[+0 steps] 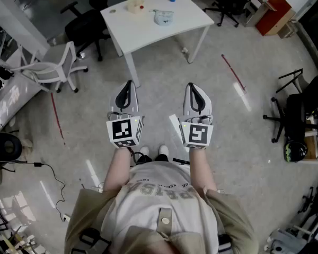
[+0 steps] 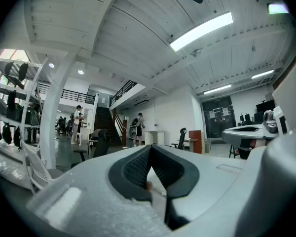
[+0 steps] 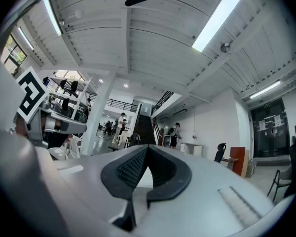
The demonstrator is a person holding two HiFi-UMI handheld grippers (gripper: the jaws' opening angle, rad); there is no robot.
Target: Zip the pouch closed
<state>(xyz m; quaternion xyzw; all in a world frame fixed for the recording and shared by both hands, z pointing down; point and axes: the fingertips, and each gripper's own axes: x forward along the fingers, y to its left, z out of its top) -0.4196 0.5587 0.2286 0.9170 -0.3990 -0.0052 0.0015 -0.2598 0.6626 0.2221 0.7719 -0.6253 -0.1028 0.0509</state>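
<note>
White tabletop [image 1: 144, 34] on grey floor [image 1: 95, 115] among office chairs [image 1: 84, 29]; pale pouch [image 1: 163, 18] lies on it; left gripper [image 1: 128, 83], right gripper [image 1: 191, 85] jaws closed, empty

The pouch [image 1: 163, 18] — small, pale bluish-white — lies flat on the white table [image 1: 143, 36]; its zip is too small to make out.

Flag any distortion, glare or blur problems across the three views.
Head view: even light, straight edges bowed near the frame border, pale glare streaks on the floor. Left gripper view: heavy fisheye, black corners, ceiling light blown out, shut left gripper soft up close. Right gripper view: same fisheye and black corners, ceiling light clipped, shut right gripper soft too.
</note>
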